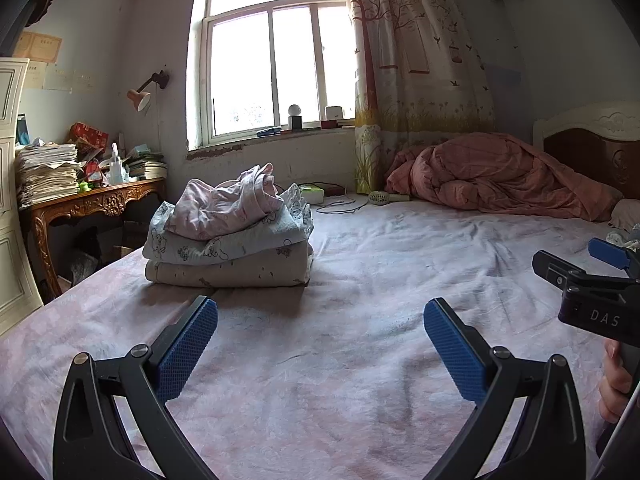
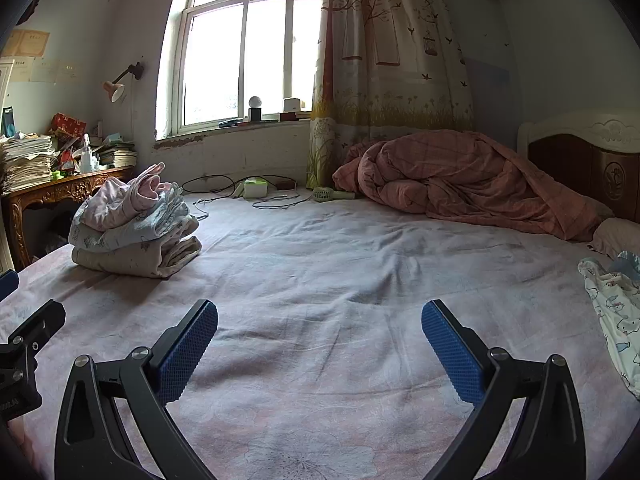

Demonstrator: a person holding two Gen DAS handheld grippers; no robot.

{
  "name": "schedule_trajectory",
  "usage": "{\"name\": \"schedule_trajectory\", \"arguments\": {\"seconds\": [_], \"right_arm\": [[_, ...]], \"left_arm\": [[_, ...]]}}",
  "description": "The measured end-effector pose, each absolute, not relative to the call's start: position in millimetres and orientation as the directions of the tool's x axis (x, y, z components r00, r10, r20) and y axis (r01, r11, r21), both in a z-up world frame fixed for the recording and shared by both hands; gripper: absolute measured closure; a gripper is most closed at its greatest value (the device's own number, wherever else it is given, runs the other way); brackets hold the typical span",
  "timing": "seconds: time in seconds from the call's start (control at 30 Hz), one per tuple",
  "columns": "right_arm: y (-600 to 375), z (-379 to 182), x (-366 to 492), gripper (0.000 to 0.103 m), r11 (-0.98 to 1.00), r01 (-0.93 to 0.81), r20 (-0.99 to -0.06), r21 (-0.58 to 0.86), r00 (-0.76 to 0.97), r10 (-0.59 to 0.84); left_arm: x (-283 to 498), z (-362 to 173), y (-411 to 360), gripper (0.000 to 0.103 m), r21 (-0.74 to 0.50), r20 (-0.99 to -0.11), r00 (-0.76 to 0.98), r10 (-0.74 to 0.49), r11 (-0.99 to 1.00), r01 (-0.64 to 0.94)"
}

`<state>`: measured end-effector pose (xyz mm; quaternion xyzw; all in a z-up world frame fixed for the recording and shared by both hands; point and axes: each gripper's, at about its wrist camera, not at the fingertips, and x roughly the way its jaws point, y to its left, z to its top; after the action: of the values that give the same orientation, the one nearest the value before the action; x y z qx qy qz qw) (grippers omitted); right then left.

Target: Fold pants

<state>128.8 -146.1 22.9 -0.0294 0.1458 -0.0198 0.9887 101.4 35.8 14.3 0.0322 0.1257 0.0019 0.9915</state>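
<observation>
Left claw: our left gripper [image 1: 320, 344] has its blue ribbed pads [image 1: 188, 354] spread wide apart, holding nothing, above the near part of the pale pink bedsheet [image 1: 360, 264].
Right claw: our right gripper [image 2: 320, 344] is likewise spread wide and empty over the middle of the near edge of the bed; the left wrist view catches it from the side with a hand [image 1: 618, 384] on its grip.
Pants to fold: we judge the white garment printed with small blue cartoon animals [image 2: 616, 320], lying loose and crumpled at the right edge of the bed, is the next pair; only part of it shows, so we cannot tell waistband from legs.
Finished stack: a pile of folded soft clothes [image 1: 228, 240], beige at the bottom, pale blue print in the middle, pink on top, sits near the left edge of the bed, well apart from the white garment.
Elsewhere: a rumpled salmon-pink quilt [image 2: 460, 184] lies at the far right corner by the headboard.
Handling: thin and light cloth, we expect; limp, no stiffness, likely to bunch and slide on the sheet.
Where to hold: we would pinch the waistband at its two corners, one claw each, and drag it flat towards the open middle.
</observation>
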Motion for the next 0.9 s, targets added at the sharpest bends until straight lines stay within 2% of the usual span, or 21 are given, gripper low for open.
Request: {"name": "schedule_trajectory", "arguments": {"seconds": [0.9], "right_arm": [[-143.8,20.9,129.2,0.000,0.996,0.020,-0.285,-0.083,0.958,-0.043]], "left_arm": [[102.3,14.0,33.2,0.001,0.080,-0.252,0.968,0.014,0.997,0.006]]}}
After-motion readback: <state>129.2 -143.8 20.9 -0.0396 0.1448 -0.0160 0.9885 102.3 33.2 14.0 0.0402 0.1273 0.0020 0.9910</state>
